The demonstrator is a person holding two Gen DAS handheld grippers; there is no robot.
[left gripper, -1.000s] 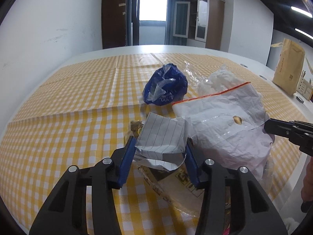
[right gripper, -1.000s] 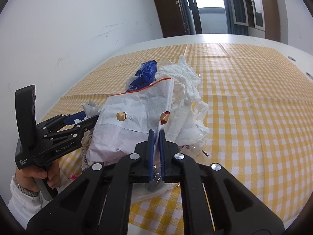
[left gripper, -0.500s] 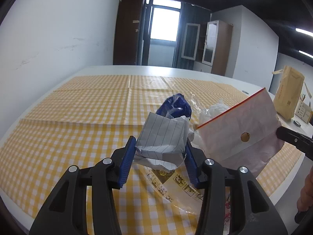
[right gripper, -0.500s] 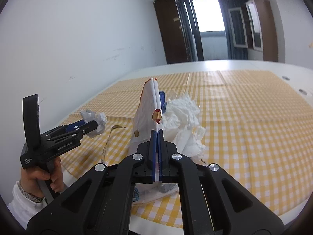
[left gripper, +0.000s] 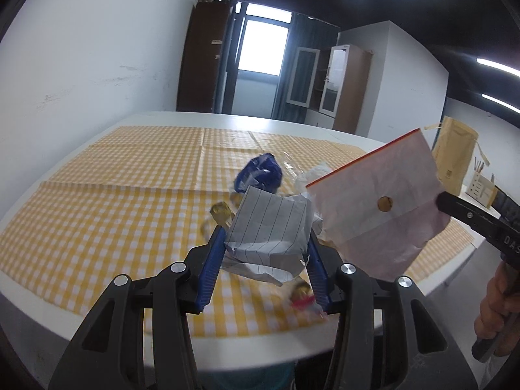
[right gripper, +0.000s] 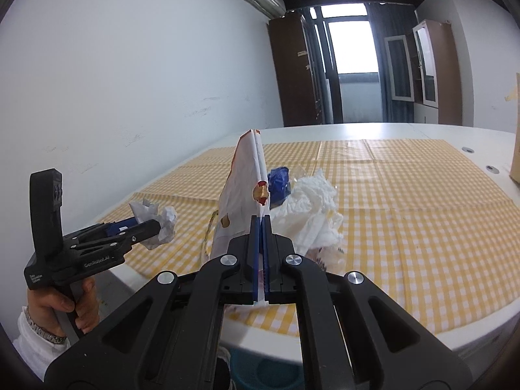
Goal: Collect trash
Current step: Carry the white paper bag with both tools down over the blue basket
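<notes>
Two grippers: both are lifted above the tabletop (left gripper: 107,169), each with one piece of trash.
Left gripper (left gripper: 265,250): its blue fingers (left gripper: 213,260) are clenched on a crumpled lined paper (left gripper: 269,224); the paper is in the air, over the near edge of the checked cloth.
Right gripper (right gripper: 259,227): its fingers are pressed together on the lower edge of a white zip bag (right gripper: 242,191), which stands upright above them, with the red strip on top.
Trash on the tabletop: a blue plastic bag (left gripper: 260,174), a white crumpled tissue (right gripper: 308,208) just beside it, and small gold wrappers (left gripper: 221,211).
Far right: a brown paper bag (left gripper: 455,162) stands well apart.
</notes>
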